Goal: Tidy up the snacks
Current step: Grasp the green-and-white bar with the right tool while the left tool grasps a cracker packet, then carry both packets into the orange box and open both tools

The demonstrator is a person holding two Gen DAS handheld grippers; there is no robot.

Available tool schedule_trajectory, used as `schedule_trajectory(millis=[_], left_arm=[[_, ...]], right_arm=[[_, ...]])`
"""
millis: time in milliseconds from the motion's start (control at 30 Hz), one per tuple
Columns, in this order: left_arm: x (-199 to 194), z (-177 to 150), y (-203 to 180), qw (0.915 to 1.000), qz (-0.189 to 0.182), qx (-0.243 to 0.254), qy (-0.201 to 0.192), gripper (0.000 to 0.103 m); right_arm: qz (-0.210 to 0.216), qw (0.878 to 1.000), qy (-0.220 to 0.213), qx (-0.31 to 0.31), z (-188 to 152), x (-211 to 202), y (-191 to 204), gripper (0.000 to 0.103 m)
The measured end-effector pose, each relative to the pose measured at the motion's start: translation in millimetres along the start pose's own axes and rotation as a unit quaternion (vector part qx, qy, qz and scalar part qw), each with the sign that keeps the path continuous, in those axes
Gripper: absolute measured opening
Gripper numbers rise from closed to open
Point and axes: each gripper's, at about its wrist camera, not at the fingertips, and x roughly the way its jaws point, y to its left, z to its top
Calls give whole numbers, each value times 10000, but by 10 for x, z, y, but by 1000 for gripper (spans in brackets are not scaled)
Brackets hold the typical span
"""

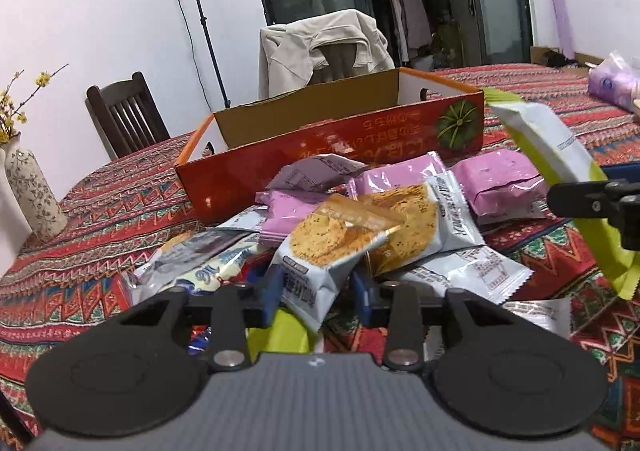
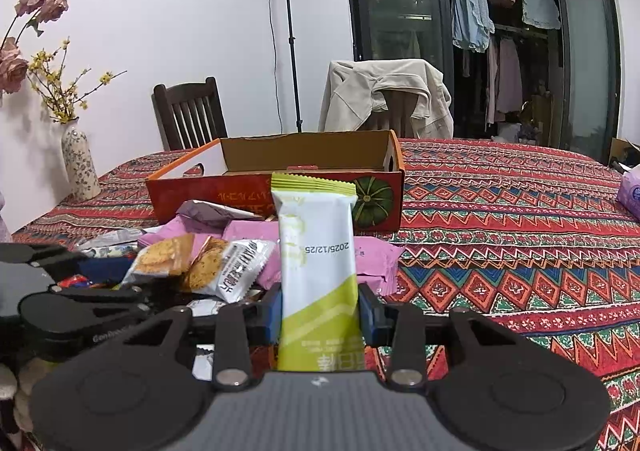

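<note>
A heap of snack packets [image 1: 360,203] lies on the patterned tablecloth in front of an open orange cardboard box [image 1: 320,155], whose inside looks bare. In the left wrist view my left gripper [image 1: 314,291] is shut on a pale-blue cracker packet [image 1: 320,267] at the near edge of the heap. My right gripper [image 2: 320,311] is shut on a green-and-white packet [image 2: 318,251], held upright above the table before the box [image 2: 276,195]. That same green packet [image 1: 552,163] appears at the right of the left wrist view. Pink packets [image 2: 256,235] lie in the heap.
A patterned vase with yellow flowers [image 1: 32,191] stands at the table's left edge. A purple tissue pack [image 1: 612,85] lies far right. A dark wooden chair [image 2: 188,115], a chair draped with a beige jacket [image 2: 384,99] and a light stand [image 2: 288,31] stand behind the table.
</note>
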Motion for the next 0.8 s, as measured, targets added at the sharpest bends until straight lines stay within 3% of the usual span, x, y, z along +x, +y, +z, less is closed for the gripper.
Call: schedule_trajectory(millis=[433, 800], left_arm=[[-378, 36, 232, 9961, -468, -595, -448, 30], [-507, 264, 326, 9920, -608, -790, -775, 30]], right_arm=[[-43, 10000, -18, -23, 22, -39, 15, 37], [-116, 9997, -197, -101, 197, -109, 17, 37]])
